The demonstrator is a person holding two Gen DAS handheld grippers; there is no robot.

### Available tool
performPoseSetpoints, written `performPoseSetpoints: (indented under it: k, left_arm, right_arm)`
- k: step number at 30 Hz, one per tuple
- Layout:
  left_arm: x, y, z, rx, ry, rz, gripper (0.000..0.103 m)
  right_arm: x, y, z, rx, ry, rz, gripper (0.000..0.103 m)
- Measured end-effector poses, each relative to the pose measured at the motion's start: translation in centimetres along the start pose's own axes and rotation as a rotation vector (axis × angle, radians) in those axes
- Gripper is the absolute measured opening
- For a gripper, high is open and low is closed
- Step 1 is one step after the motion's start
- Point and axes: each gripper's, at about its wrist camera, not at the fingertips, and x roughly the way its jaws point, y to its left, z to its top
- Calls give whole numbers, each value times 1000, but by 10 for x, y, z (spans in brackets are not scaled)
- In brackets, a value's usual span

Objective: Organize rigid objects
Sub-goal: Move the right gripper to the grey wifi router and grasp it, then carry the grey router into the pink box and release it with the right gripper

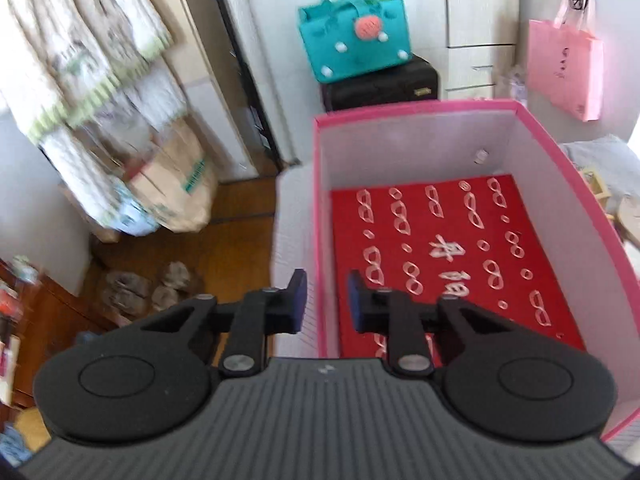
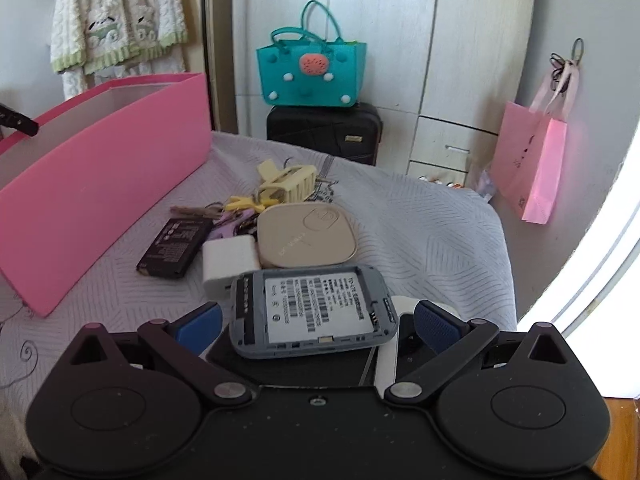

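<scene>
a teal handbag sits atop a black suitcase, a pink paper bag hanging nearby.

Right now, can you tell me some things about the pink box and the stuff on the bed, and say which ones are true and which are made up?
1. The big pink cardboard box has a red sheet with white glasses shapes on its bottom. True.
2. The left tool is carrying a phone. False: nothing is between its blue pads, which stand over the box's near wall.
3. The open grey device with a barcode label lies between the open pads of the right tool. True.
4. The flat black battery is inside the box. False: it lies on the grey bedspread beside the box.
5. The teal felt handbag hangs on the wall. False: it sits on a black suitcase.
</scene>
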Motion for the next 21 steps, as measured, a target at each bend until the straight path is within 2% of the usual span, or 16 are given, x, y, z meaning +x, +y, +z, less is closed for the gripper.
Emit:
performPoseSetpoints:
  k: [1, 5, 9, 15, 21]
  left_arm:
    - [4, 1, -1, 0, 13, -11, 18]
    - [11, -9, -2, 41, -2, 28, 17]
    - [22, -12, 1, 17, -20, 61, 17]
    - [29, -10, 2, 31, -12, 56, 17]
    - [22, -9, -3, 33, -64, 46, 15]
  right_arm:
    - [1, -1, 0, -9, 8, 2, 103]
    - [11, -4, 4, -14, 37, 24, 103]
    - [28, -12, 5, 67, 61, 57, 103]
    - [37, -12, 10, 77, 59, 65, 103]
    - [41, -10, 13, 64, 60, 61, 102]
